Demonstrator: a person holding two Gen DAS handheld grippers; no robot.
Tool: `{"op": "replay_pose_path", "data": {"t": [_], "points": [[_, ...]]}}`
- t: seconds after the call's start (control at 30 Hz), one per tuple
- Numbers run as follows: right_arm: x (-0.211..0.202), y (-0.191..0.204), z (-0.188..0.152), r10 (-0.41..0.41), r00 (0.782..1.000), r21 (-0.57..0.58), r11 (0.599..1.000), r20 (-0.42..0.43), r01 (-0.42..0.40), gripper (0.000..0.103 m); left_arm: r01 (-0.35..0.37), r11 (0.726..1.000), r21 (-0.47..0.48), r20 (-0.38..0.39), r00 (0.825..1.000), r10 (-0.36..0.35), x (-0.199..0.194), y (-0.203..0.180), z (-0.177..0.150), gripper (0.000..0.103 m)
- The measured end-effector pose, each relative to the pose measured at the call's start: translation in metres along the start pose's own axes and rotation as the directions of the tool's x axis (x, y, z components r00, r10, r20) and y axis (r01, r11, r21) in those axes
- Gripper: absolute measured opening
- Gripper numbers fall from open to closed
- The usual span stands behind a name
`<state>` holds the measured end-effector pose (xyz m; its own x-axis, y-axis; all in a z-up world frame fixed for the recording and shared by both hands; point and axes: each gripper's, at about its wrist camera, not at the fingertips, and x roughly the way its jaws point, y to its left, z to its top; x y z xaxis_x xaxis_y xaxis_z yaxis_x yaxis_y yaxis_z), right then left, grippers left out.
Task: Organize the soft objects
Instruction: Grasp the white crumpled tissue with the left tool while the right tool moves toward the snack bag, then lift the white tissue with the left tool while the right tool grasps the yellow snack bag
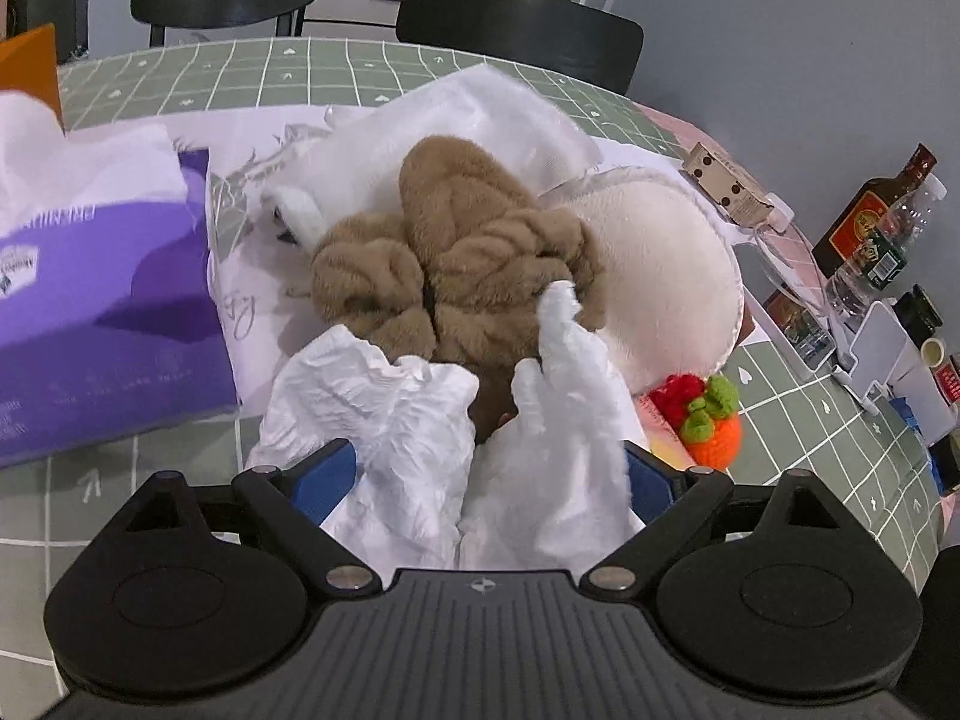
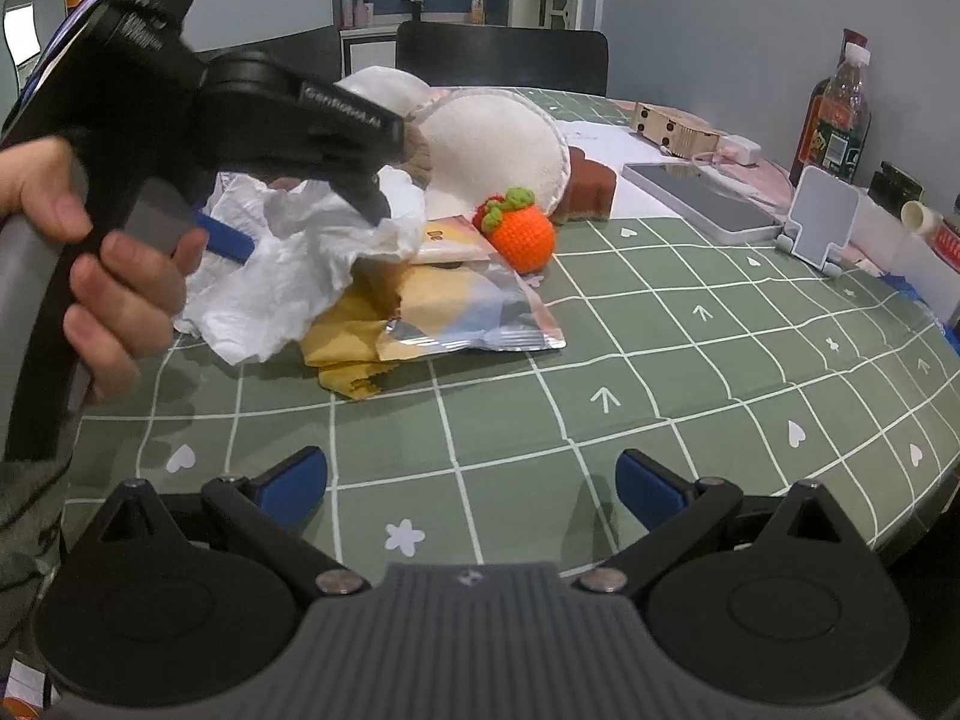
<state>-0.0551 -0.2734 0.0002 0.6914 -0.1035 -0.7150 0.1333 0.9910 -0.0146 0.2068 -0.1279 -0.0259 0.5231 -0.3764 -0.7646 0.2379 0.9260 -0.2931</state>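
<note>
A crumpled white tissue (image 1: 390, 420) lies between the wide-apart blue fingers of my left gripper (image 1: 489, 474), which is open. It rests against a brown plush bundle (image 1: 468, 252). That bundle leans on a round cream cushion (image 1: 660, 264). A crocheted orange (image 1: 711, 426) with green leaves sits right of the tissue. The right wrist view shows the same tissue (image 2: 288, 276) draped around the left gripper's blue finger (image 2: 225, 243), above a torn snack bag (image 2: 468, 312). My right gripper (image 2: 471, 480) is open over bare green tablecloth, well short of the crocheted orange (image 2: 519, 234) and the cushion (image 2: 498, 144).
A purple tissue pack (image 1: 90, 300) lies at the left and a white cloth (image 1: 480, 114) behind the plush. Bottles (image 2: 840, 114), a white phone stand (image 2: 822, 216), a flat device (image 2: 702, 198) and a wooden box (image 2: 672, 126) line the right edge. Black chairs (image 1: 516, 24) stand behind the table. A hand (image 2: 120, 294) holds the left gripper's handle.
</note>
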Motion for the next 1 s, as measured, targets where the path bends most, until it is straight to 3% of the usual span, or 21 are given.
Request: {"op": "replay_pose_path", "data": {"t": [0.13, 0.2, 0.27, 0.37, 0.47, 0.77, 1.0], "points": [[0.002, 0.0, 0.0, 0.002, 1.0, -0.002, 1.0, -0.003, -0.002, 0.1, 0.077, 0.996, -0.044, -0.01, 0.997, -0.077, 0.001, 0.014, -0.002, 0.103], [0.004, -0.001, 0.0, 0.012, 1.0, 0.006, 1.0, -0.008, -0.012, 0.1, 0.106, 0.993, -0.055, 0.0, 0.994, -0.106, -0.003, 0.02, -0.005, 0.086], [0.004, -0.001, 0.0, 0.018, 1.0, 0.01, 1.0, -0.011, -0.018, 0.1, 0.142, 0.986, -0.093, -0.011, 0.99, -0.143, -0.009, 0.029, -0.007, 0.055], [0.004, 0.0, 0.0, 0.019, 1.0, 0.005, 1.0, -0.004, -0.019, 0.1, 0.208, 0.968, -0.138, -0.026, 0.977, -0.214, -0.01, 0.042, -0.007, 0.035], [0.002, 0.002, 0.001, 0.016, 1.0, -0.003, 1.0, 0.008, -0.016, 0.1, 0.232, 0.964, -0.129, -0.024, 0.971, -0.237, -0.015, 0.05, -0.008, 0.022], [-0.012, 0.01, 0.005, -0.007, 0.997, -0.047, 0.999, 0.079, 0.011, 0.1, 0.261, 0.965, -0.023, 0.077, 0.963, -0.259, -0.062, 0.057, -0.016, 0.018], [-0.005, 0.015, 0.029, -0.056, 0.984, -0.037, 0.997, 0.167, 0.063, 0.1, 0.186, 0.983, 0.009, 0.139, 0.973, -0.185, -0.101, 0.075, -0.031, 0.018]]}}
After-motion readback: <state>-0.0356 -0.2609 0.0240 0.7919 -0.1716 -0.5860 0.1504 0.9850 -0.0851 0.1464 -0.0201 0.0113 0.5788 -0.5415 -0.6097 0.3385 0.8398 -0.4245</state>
